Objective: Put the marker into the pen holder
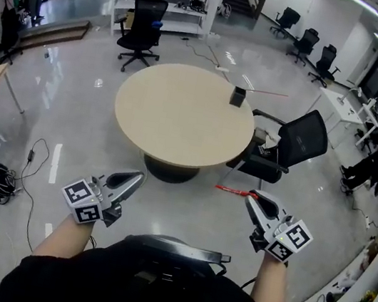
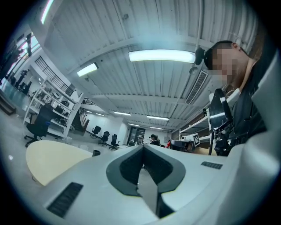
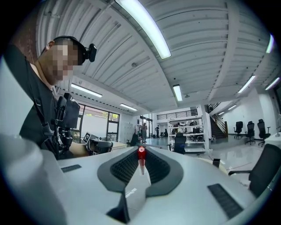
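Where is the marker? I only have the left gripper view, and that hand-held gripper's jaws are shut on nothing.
Observer: The right hand-held gripper is shut on the marker; its red end shows between the jaws in the right gripper view.
Operator: Is it over the table?
Observer: No. In the head view it is short of the table, above the floor, and the marker sticks out sideways toward the person's left.
Operator: And the holder?
Observer: The black holder stands upright near the table's far right edge, well ahead of the marker.
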